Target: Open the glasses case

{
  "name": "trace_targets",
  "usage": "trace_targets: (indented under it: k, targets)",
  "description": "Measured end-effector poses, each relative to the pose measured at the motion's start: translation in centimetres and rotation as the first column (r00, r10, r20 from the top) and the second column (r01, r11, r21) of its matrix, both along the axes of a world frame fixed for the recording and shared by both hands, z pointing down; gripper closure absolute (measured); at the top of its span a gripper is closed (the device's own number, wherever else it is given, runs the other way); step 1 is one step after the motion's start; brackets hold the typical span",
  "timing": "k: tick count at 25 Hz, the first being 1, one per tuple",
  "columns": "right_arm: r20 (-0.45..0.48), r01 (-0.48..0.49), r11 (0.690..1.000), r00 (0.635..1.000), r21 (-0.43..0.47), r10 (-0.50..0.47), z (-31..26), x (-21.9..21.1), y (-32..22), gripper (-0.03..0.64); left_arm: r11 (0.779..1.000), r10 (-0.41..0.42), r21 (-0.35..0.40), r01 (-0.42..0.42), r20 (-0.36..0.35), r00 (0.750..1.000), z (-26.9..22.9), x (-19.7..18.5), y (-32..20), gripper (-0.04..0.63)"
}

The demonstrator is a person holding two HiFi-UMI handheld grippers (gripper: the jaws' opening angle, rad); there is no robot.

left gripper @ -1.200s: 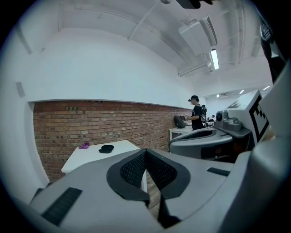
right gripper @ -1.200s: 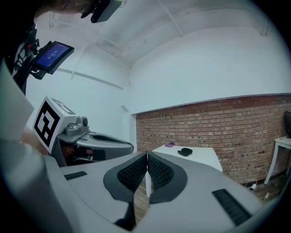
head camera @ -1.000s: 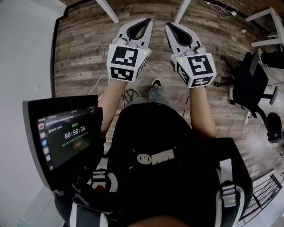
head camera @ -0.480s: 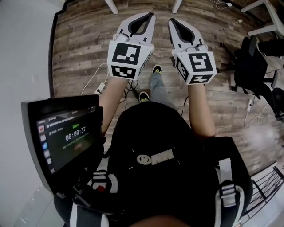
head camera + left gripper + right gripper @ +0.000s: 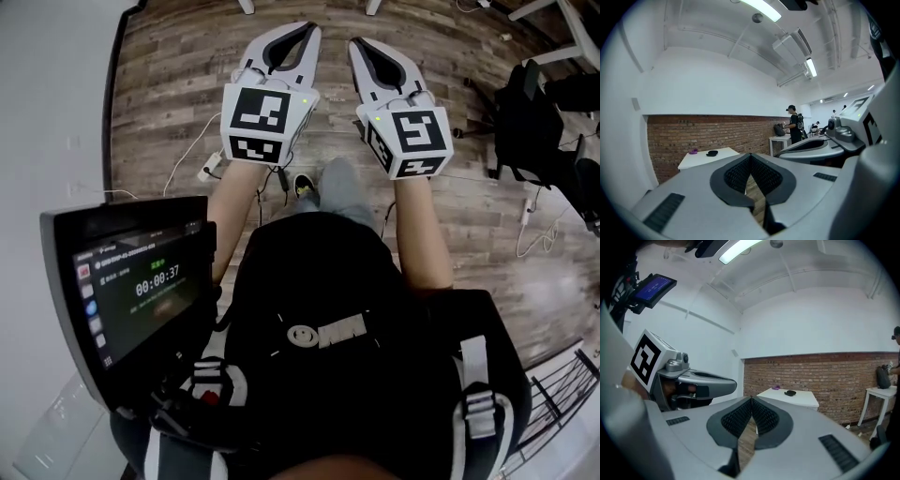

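Both grippers are held out side by side above the wood floor, pointing nearly level. In the head view my left gripper (image 5: pixel 311 28) and my right gripper (image 5: pixel 354 43) are shut with nothing between their jaws. A small dark case (image 5: pixel 711 153) lies far ahead on a white table (image 5: pixel 719 157) by the brick wall. In the left gripper view it sits left of my shut left gripper (image 5: pixel 750 155). In the right gripper view the case (image 5: pixel 790 393) on the table (image 5: pixel 801 400) is up and to the right of my shut right gripper (image 5: pixel 751 399).
A purple item (image 5: pixel 693 151) lies beside the case. A tablet (image 5: pixel 131 291) is mounted at my chest on the left. An office chair (image 5: pixel 530 122) and cables (image 5: pixel 192 159) are on the floor. A person (image 5: pixel 794 125) stands at another table further right.
The person has stepped across the floor, and the chair and table legs have slid up the head view. Both grippers stayed shut, side by side, a little higher in frame.
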State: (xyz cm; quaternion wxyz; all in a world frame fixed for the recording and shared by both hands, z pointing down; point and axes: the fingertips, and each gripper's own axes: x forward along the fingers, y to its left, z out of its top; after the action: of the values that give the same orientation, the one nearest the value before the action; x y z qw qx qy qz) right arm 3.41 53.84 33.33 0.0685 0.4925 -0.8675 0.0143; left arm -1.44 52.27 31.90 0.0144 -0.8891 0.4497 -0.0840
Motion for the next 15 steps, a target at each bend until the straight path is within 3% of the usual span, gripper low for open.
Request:
trace_targets:
  k: [15]
  targets:
    - [-0.004,0.036,0.999,0.999,-0.027,-0.036,-1.2,4.8,8.0,0.611,0.998,-0.039,-0.048,0.040,0.026,0.999,-0.4,5.7,8.2,0.591]
